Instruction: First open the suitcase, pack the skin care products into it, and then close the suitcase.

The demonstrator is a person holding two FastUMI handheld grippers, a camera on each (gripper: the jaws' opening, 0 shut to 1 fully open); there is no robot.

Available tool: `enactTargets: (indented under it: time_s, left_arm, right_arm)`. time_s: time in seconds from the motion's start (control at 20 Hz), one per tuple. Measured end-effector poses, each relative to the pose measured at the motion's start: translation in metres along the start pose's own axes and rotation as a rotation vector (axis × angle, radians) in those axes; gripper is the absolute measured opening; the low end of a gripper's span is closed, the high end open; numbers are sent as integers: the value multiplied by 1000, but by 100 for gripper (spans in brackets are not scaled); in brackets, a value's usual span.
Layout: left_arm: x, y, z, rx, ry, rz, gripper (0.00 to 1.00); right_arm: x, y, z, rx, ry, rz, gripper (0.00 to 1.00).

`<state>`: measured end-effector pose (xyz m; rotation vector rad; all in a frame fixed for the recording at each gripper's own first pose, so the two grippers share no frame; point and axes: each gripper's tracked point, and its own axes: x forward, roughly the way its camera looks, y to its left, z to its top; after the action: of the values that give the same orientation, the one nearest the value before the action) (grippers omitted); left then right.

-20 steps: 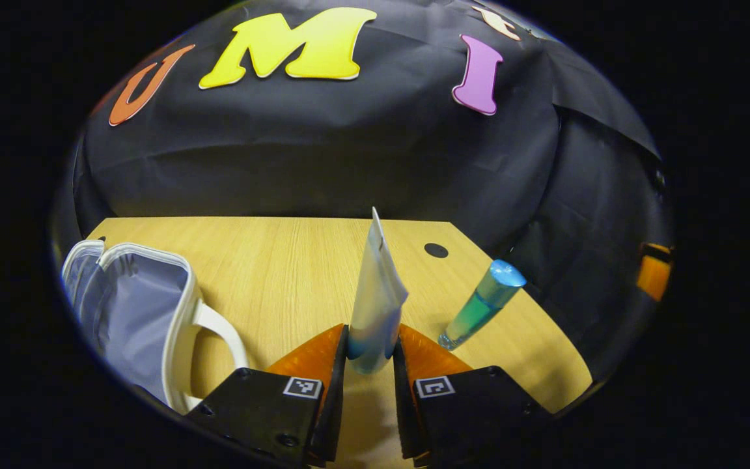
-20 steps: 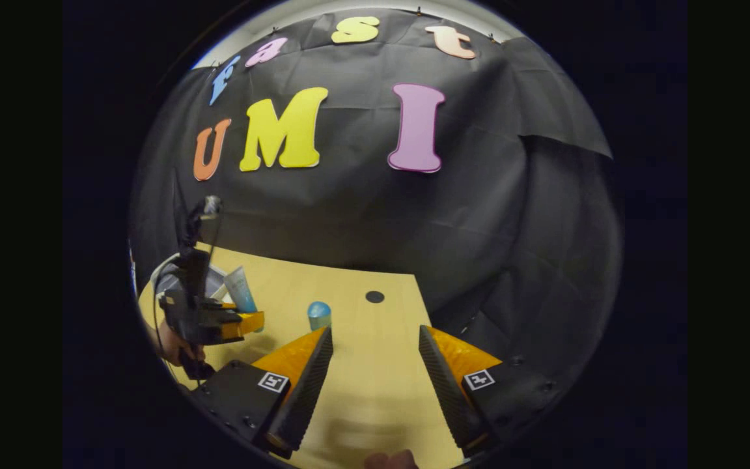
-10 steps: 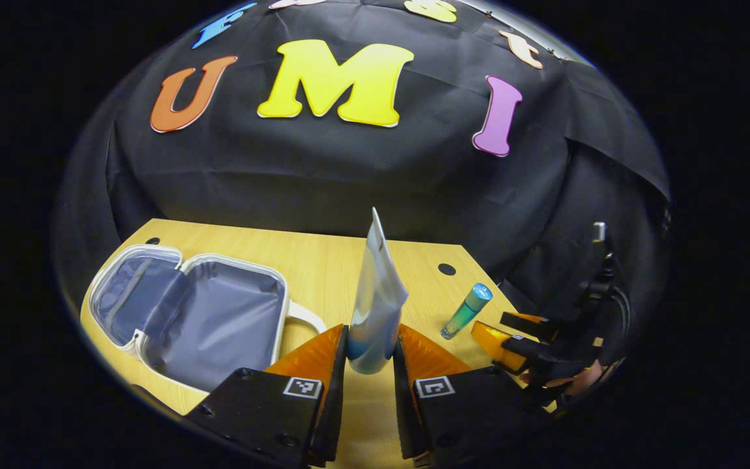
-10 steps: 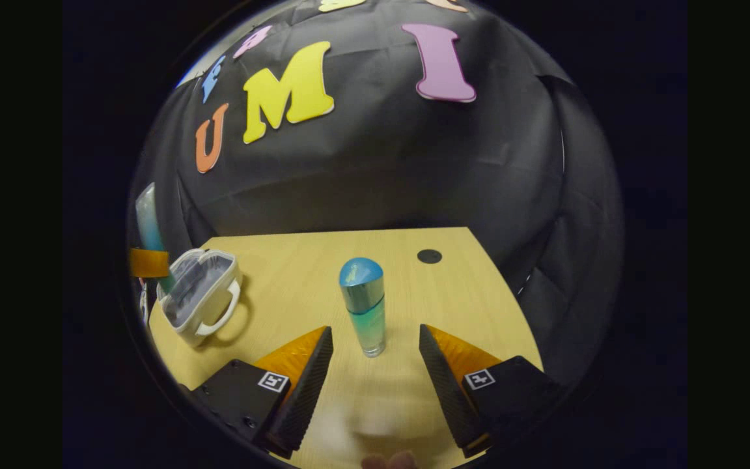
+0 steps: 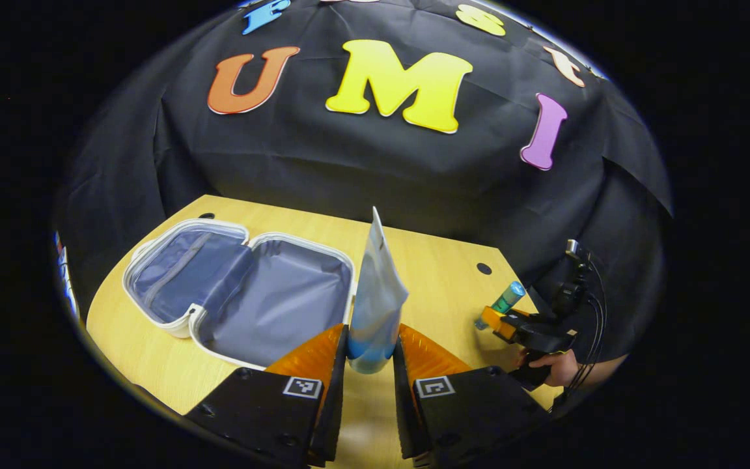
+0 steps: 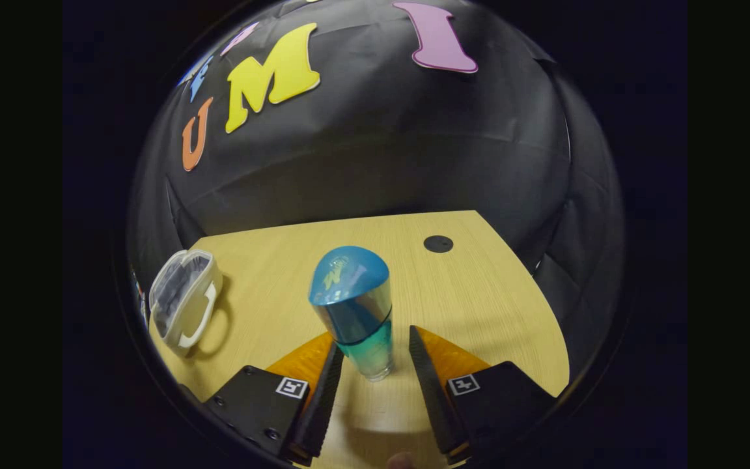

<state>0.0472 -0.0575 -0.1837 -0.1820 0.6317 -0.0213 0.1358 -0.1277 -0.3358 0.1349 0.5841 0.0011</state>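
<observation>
Blue-capped bottle [image 6: 355,306], unreadable yellowish cap mark, between right claw [image 6: 370,365] fingers

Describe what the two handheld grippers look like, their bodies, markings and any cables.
The left gripper has black block-shaped bodies behind two wedge-shaped fingers, each body carrying a small square black-and-white marker and round screws. The right gripper has the same build, with ribbed inner finger faces. From the left gripper view, the right gripper has a black handle, a mast-like upright part and thin black cables looping down behind it.
</observation>
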Motion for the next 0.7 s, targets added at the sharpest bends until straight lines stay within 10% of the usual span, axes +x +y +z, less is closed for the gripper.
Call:
enactTargets:
  time_s: [0.4, 0.7]
  left_arm:
    - [-9, 54, 4, -45, 14, 46, 38]
    - [17, 86, 15, 10, 62, -23, 38]
  right_arm:
    - [-5, 8, 5, 9, 31, -10, 39]
    - [-88, 23, 50, 109, -4, 65, 36]
